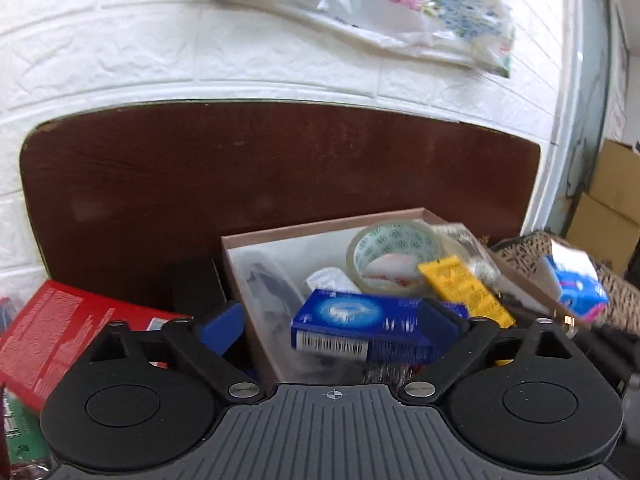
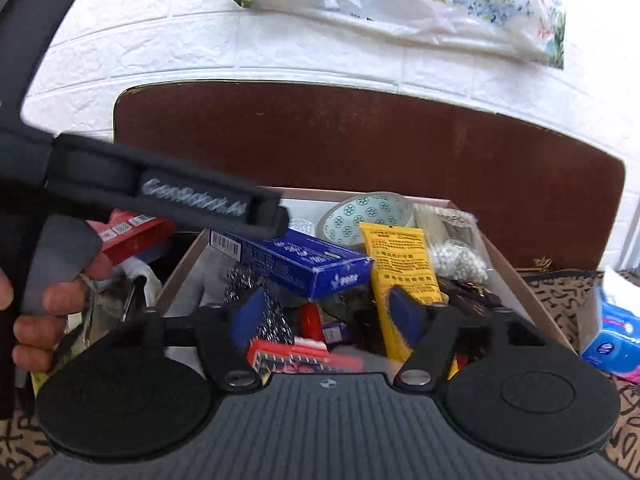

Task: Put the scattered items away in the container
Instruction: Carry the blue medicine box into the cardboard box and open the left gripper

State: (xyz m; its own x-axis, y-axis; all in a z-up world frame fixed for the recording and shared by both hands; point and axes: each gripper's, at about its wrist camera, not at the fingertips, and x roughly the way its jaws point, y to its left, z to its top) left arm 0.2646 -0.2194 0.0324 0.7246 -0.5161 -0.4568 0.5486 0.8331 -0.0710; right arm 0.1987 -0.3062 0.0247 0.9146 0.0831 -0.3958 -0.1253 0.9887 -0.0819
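Left wrist view puts us right above the open cardboard box [image 1: 256, 240], our left gripper [image 1: 342, 322] spread wide with its blue fingers [image 1: 224, 320] apart. A dark blue carton [image 1: 360, 326] lies between those fingers, over the box's near edge; its right end sits against the right finger, while the left finger stands clear of it, so we cannot tell whether it is truly held. Behind it inside the box we see a roll of clear tape [image 1: 394, 256] standing on edge, a yellow packet [image 1: 464, 288] leaning beside it, a small white sachet [image 1: 330, 280] and a clear plastic case [image 1: 268, 284] along the left wall. A red box [image 1: 56, 332] lies outside, to the left of the container, and a blue-and-white tissue pack [image 1: 576, 288] sits outside on the right, on a patterned cloth.

From the right wrist view, our right gripper [image 2: 330, 312] hovers over the same box [image 2: 504, 256], fingers [image 2: 248, 312] wide and holding nothing. Below them the box holds a steel scourer [image 2: 276, 320], a red item [image 2: 310, 320], the blue carton [image 2: 296, 260], the yellow packet [image 2: 400, 264], the tape roll [image 2: 364, 212] and a bag of white beads [image 2: 460, 260]. Our left hand [image 2: 52, 304] grips the other tool's handle at the left edge.
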